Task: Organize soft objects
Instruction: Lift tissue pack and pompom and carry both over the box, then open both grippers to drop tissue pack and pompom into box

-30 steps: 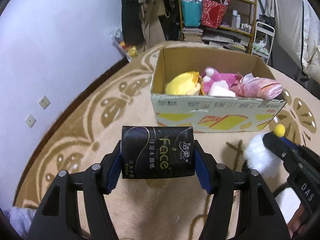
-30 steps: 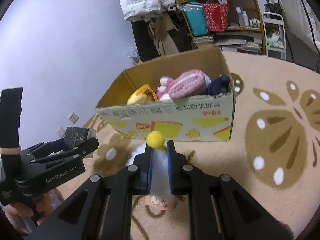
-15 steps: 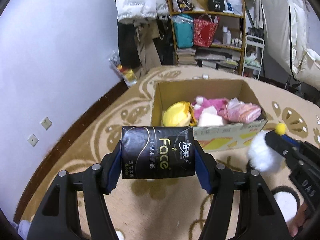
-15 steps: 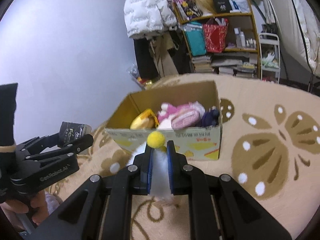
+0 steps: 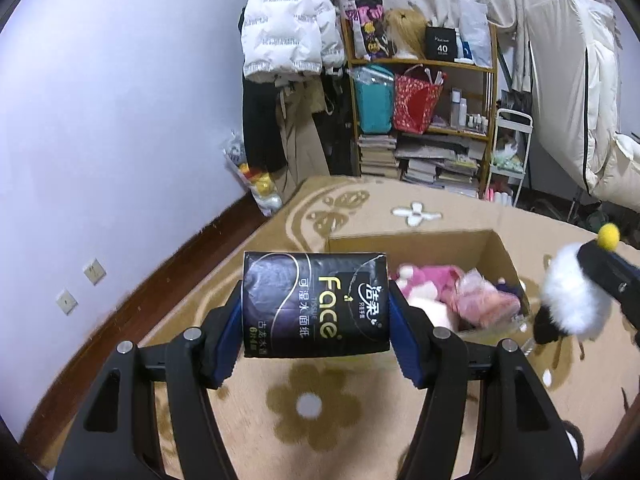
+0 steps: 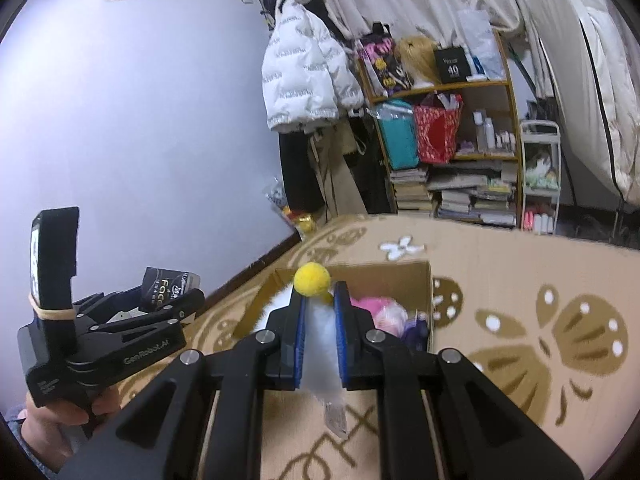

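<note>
My left gripper (image 5: pixel 316 312) is shut on a black tissue pack (image 5: pixel 315 305) printed "Face", held in the air above the near left corner of an open cardboard box (image 5: pixel 496 248). The box holds pink plush toys (image 5: pixel 432 284). My right gripper (image 6: pixel 319 332) is shut on a white fluffy plush toy (image 6: pixel 320 344) with a yellow pompom (image 6: pixel 312 279), held in front of the box (image 6: pixel 400 276). The plush (image 5: pixel 572 300) also shows at the right of the left wrist view. The left gripper with its pack (image 6: pixel 164 292) shows at the left of the right wrist view.
A beige patterned carpet (image 5: pixel 312 412) covers the floor. A cluttered wooden shelf (image 5: pixel 432 120) and hanging coats (image 5: pixel 288 40) stand against the far wall. A bare lilac wall (image 5: pixel 120 120) with sockets runs along the left. A white cover (image 5: pixel 580 100) hangs at the right.
Both grippers have risen and tilted up with their loads. The box now sits lower and smaller in both views, and more of the shelf and wall shows.
</note>
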`<state>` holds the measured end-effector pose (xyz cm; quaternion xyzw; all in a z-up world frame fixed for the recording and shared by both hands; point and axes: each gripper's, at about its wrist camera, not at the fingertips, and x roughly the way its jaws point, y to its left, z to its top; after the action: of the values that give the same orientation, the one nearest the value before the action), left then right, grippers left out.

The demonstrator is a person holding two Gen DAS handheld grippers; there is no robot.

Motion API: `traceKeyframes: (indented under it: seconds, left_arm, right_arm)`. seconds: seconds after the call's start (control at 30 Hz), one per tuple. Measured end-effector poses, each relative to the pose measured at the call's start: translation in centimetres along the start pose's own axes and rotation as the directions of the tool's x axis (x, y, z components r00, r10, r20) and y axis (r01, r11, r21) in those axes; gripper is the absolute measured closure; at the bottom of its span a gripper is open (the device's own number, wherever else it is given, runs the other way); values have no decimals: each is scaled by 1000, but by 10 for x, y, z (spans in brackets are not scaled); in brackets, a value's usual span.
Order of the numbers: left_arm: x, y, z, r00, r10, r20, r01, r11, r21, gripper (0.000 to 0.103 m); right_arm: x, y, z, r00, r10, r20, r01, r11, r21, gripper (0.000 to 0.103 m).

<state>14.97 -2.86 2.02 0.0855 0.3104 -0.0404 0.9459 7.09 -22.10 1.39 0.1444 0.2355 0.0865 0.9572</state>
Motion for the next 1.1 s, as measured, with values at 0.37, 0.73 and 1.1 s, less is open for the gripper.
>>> traceKeyframes:
  seconds: [0.37, 0.73, 1.1]
  left_arm:
    - [37, 2, 35, 999, -39, 4, 39, 999, -15, 40]
    - [94, -8, 19, 996, -65, -53, 64, 998, -25, 40]
    - [122, -10, 2, 992, -80, -102, 74, 996, -53, 39]
  right_arm:
    - [33, -9, 30, 1000, 15, 24, -15, 1000, 12, 89]
    - [91, -24, 14, 996, 10, -90, -12, 1000, -21, 89]
    - [125, -36, -6, 983, 4, -183, -6, 1000, -11, 88]
